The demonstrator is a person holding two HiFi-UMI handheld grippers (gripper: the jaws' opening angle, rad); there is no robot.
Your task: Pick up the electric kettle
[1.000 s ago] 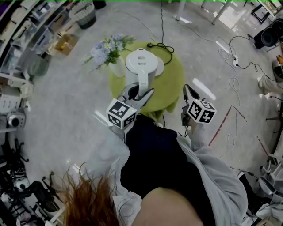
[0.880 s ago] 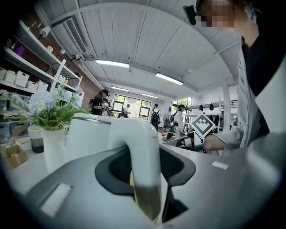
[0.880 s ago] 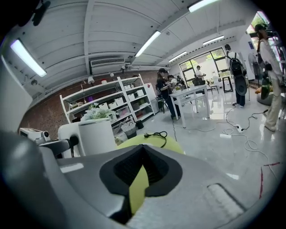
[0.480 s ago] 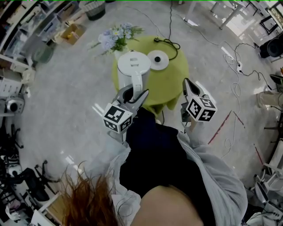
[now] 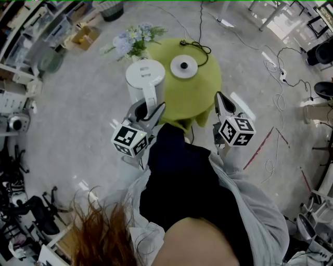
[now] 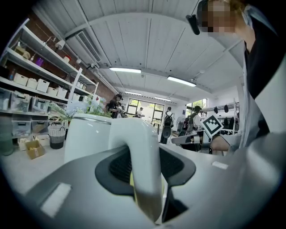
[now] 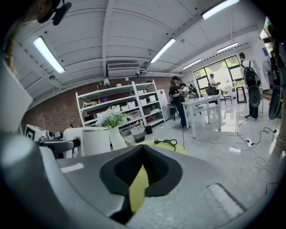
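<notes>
The white electric kettle [image 5: 145, 78] hangs off the left edge of the round green table [image 5: 204, 98], above the floor. My left gripper [image 5: 148, 108] is shut on its handle [image 6: 139, 165], which stands upright between the jaws; the kettle's body [image 6: 87, 136] fills the left gripper view. The kettle's round white base [image 5: 184, 67] lies bare on the table. My right gripper [image 5: 219, 102] hovers at the table's right front edge, shut, with nothing in it. In the right gripper view the kettle [image 7: 96, 139] shows at the left.
A vase of flowers [image 5: 133, 42] stands at the table's back left and the base's black cord [image 5: 195, 47] at the back. Shelves, a box [image 5: 85, 36] and a basket [image 5: 111, 8] line the left; cables [image 5: 276, 78] cross the floor at right.
The kettle has come off its base and moved left past the table's edge in my left gripper, which uncovered the base. The right gripper has hardly shifted.
</notes>
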